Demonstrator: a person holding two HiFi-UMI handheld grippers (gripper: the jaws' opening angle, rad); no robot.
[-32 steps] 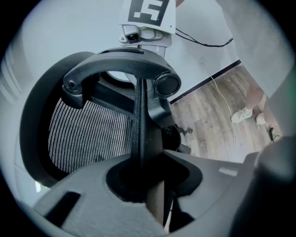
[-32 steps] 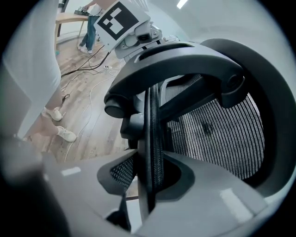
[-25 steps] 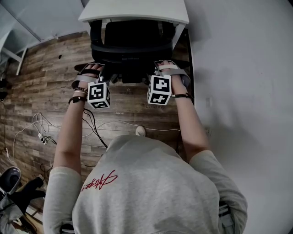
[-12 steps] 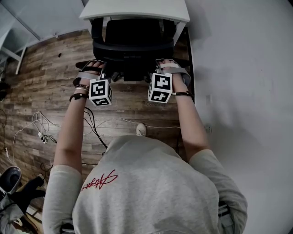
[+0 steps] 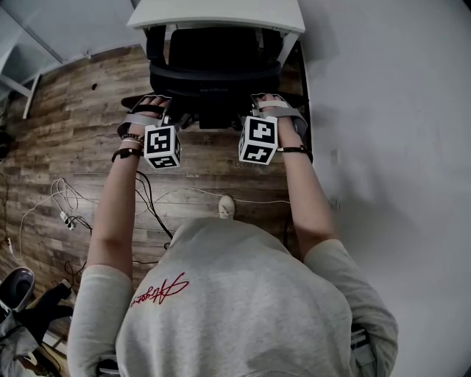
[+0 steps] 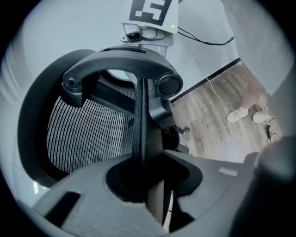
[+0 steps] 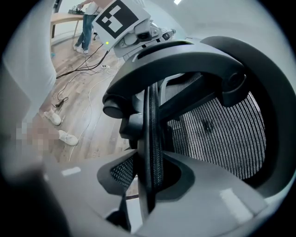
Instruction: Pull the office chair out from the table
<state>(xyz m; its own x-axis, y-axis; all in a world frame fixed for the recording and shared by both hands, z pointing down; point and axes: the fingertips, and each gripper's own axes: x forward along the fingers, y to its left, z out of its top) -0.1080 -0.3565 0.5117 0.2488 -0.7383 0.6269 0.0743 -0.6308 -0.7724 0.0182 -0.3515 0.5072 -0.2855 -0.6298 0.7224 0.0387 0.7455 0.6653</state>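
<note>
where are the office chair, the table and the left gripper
office chair (image 5: 213, 74), head view, on the top of its black backrest
table (image 5: 221, 15), head view, on its white top
left gripper (image 6: 148, 159), left gripper view, midway between its jaws, which clamp the backrest's edge

table (image 5: 221, 13) cut off at top, w/ office chair (image 5: 213, 55) seat hidden

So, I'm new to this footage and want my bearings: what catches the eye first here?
The black mesh-backed office chair, pushed in at the white table at the top of the head view. The left gripper and right gripper each clamp a side edge of its backrest. Loose cables trail over the wood-plank floor at lower left.
</note>
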